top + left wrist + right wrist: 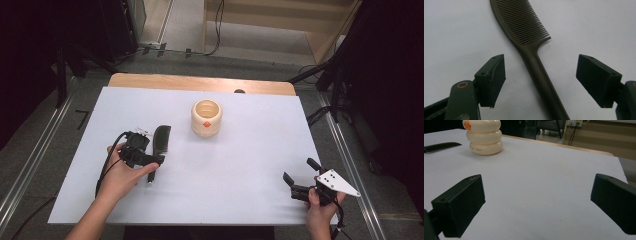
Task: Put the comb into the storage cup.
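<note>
A matte black plastic comb [529, 37] with fine teeth and a round handle lies on the smooth white table [240, 165] toward its left edge. The left gripper [541, 80] straddles the handle, jaws apart. A glossy cream ribbed ceramic cup [206, 117] stands toward the far edge. The right gripper [300, 177] gapes at the near right corner.

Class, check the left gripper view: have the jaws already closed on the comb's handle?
No: the left gripper stands wide open, with the comb handle lying untouched between its jaws.

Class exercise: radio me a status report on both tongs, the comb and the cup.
Left tongs open, straddling comb handle, not gripping. Right tongs open, low over bare table. Cream cup upright, apart from comb. Nothing in the way.
</note>
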### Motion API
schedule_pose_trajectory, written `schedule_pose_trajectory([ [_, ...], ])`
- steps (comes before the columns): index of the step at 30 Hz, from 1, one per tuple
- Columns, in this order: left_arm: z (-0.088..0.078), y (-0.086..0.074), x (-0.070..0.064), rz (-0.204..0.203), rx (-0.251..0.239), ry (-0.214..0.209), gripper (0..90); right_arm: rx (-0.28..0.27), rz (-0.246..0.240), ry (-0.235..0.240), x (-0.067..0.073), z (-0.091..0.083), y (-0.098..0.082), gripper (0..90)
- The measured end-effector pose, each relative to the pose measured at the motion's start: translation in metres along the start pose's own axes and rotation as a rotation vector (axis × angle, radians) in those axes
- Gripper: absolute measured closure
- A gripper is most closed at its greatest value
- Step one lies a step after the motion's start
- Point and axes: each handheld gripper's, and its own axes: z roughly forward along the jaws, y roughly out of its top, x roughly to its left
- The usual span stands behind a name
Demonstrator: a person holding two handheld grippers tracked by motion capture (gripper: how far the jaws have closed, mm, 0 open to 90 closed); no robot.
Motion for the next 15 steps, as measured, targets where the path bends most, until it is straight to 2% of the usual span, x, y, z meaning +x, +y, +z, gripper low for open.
schedule_pose_trajectory([
  [1, -0.0007, 0.0004, -0.0011, -0.006, 0.006, -0.005, 25.3, -0.001, -0.003, 0.001, -0.0001, 0.0, 0.0, 0.0],
  [2, -0.0009, 0.0016, -0.0017, -0.032, 0.029, -0.028, 30.0, -0.001, -0.004, 0.004, 0.0, 0.0, 0.0, 0.0],
  [3, -0.0008, 0.0018, -0.0021, -0.035, 0.034, -0.027, 30.1, -0.001, -0.004, 0.004, 0.0001, 0.0, 0.0, 0.0],
  [7, 0.0012, 0.003, -0.0033, -0.033, 0.061, -0.019, 34.9, 0.0, -0.004, 0.004, 0.0001, 0.0002, 0.0, 0.0],
  [12, 0.0066, 0.0049, -0.0038, -0.04, 0.093, -0.027, 44.0, -0.002, 0.0, 0.002, -0.0003, 0.0001, 0.0, 0.0],
  [15, 0.008, 0.0056, -0.0049, -0.04, 0.096, -0.024, 47.7, -0.002, -0.004, 0.001, -0.0001, 0.0003, 0.0, 0.0],
])
